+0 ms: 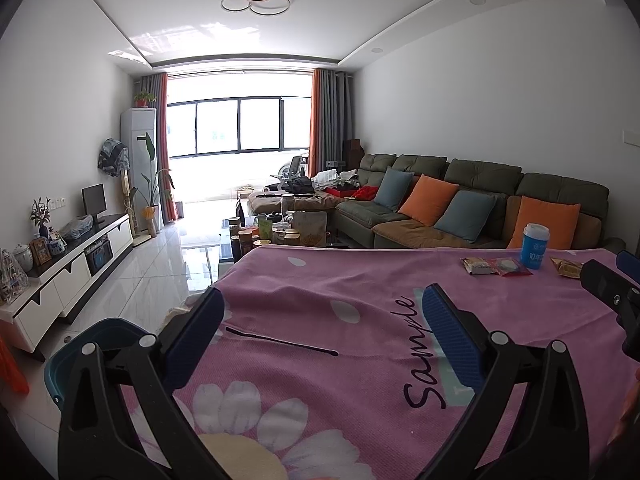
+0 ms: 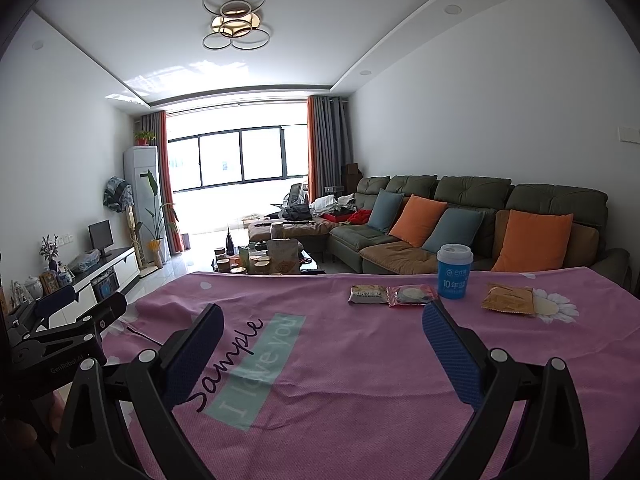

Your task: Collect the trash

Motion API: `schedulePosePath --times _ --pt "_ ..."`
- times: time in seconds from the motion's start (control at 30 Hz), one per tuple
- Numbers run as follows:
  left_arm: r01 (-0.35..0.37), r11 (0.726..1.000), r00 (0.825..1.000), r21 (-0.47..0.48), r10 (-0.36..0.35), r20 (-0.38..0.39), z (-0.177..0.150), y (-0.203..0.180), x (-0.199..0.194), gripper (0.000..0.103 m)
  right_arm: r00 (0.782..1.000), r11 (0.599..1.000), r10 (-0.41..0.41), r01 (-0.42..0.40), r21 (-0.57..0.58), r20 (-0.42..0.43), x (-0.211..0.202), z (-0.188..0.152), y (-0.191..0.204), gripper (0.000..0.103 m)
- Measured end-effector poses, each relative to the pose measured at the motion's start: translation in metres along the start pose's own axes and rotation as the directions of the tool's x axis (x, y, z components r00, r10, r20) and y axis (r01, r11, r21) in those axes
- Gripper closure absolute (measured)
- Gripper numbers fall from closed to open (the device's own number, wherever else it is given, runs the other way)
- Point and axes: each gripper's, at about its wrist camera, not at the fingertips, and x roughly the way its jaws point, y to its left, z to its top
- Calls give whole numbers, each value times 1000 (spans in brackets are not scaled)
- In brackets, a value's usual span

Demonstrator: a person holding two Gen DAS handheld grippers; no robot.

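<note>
A: Where is the trash?

B: At the far side of the table (image 2: 360, 380), on the pink cloth (image 2: 400, 360). Three wrappers: a tan one (image 2: 369, 294) touching a red one (image 2: 412, 295), and an orange one (image 2: 508, 299) further right. A blue cup (image 2: 454, 272) stands between the red and orange ones, just behind them.

A: And the tongs?

B: Both pairs are spread wide with nothing between the pads. The right tongs (image 2: 324, 346) hang over the cloth short of the wrappers. The left tongs (image 1: 324, 332) hang over the cloth's left part, above a thin black stick (image 1: 282, 342).

A: Anything by the table?

B: A teal bin (image 1: 100, 344) sits at its left edge, low down. A sofa (image 2: 440, 224) with cushions stands behind.
</note>
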Motion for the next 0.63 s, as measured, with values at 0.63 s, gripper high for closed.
schedulePosePath --times 0.63 --pt "72 997 941 14 -64 -333 -1 1 67 6 990 1000 13 -11 19 -137 23 -1 -28 7"
